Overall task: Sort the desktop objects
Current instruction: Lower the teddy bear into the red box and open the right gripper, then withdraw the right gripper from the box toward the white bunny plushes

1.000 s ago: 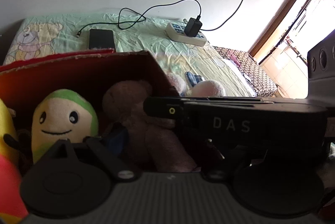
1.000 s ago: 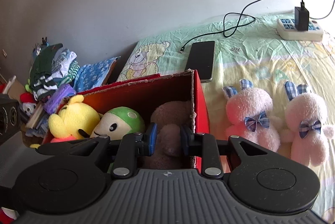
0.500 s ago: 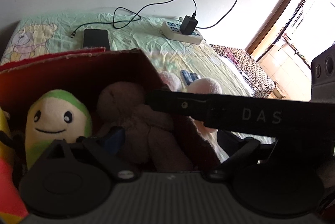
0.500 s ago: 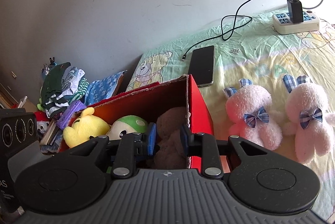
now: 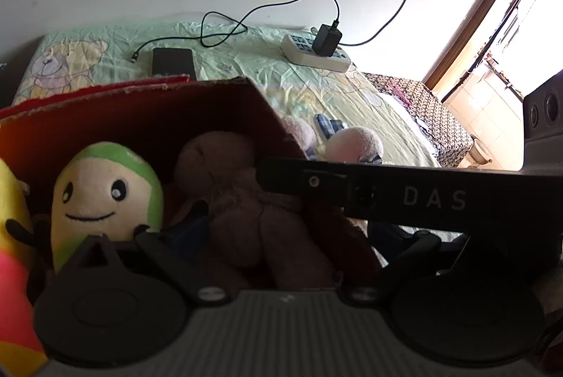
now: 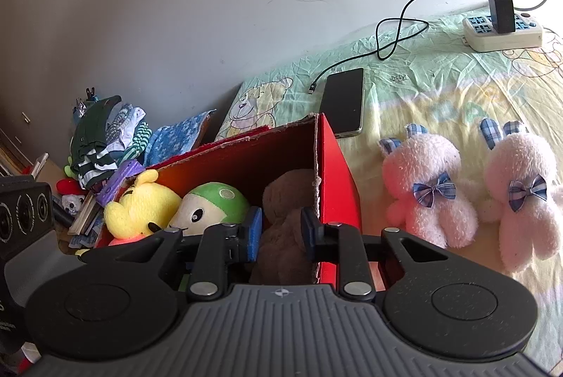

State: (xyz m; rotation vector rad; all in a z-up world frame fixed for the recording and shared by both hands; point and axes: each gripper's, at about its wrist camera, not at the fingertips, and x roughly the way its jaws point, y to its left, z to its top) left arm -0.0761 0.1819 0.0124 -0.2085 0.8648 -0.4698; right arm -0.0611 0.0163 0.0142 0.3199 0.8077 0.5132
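A red cardboard box (image 6: 337,173) stands on the bed sheet. Inside it are a yellow plush (image 6: 140,204), a green-and-cream plush (image 6: 211,204) and a brown bear (image 6: 285,201). My right gripper (image 6: 281,232) is over the box's right end, its blue pads pressed on the bear's sides. In the left wrist view the bear (image 5: 246,211) sits low in the box (image 5: 140,123), beside the green plush (image 5: 105,187). My left gripper (image 5: 286,232) is spread wide open in front of the bear. A black bar marked DAS (image 5: 422,197) crosses from the right.
Two pink rabbits (image 6: 425,187) (image 6: 520,187) with checked bows lie on the sheet right of the box. A black phone (image 6: 345,100) and its cable lie behind the box. Farther back is a power strip (image 6: 503,32). Left of the bed is a pile of clothes (image 6: 105,137).
Both views shifted a little. The bear stays between the right pads inside the box, and its limbs have spread lower. Neither gripper's gap changed.
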